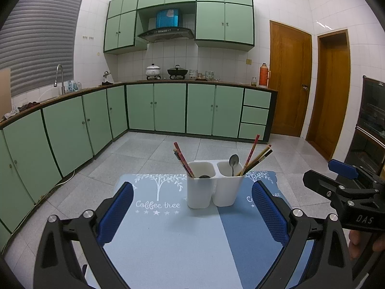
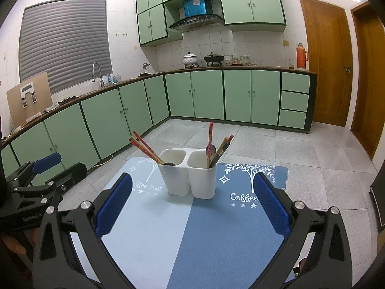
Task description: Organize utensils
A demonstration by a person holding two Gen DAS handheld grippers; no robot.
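Observation:
A white two-compartment utensil holder [image 1: 211, 184] [image 2: 191, 177] stands on two blue "Coffee tree" placemats [image 1: 163, 236] [image 2: 216, 228]. Its left compartment holds several chopsticks [image 1: 184, 160] [image 2: 146, 148] and a dark spoon bowl [image 2: 170, 163]. Its right compartment holds a metal spoon [image 1: 233, 162] [image 2: 210, 149] and several chopsticks [image 1: 256, 160] [image 2: 222, 148]. My left gripper [image 1: 192, 207] is open and empty, short of the holder. My right gripper [image 2: 192, 200] is open and empty, also short of it. The right gripper also shows at the right in the left wrist view [image 1: 346, 187]; the left gripper also shows at the left in the right wrist view [image 2: 38, 178].
Green kitchen cabinets [image 1: 168, 107] and a counter with pots [image 1: 176, 71] line the far wall. A sink tap [image 2: 96, 72] is at the left. Wooden doors [image 1: 290, 79] are at the right. Grey tiled floor [image 2: 264, 142] lies beyond the mats.

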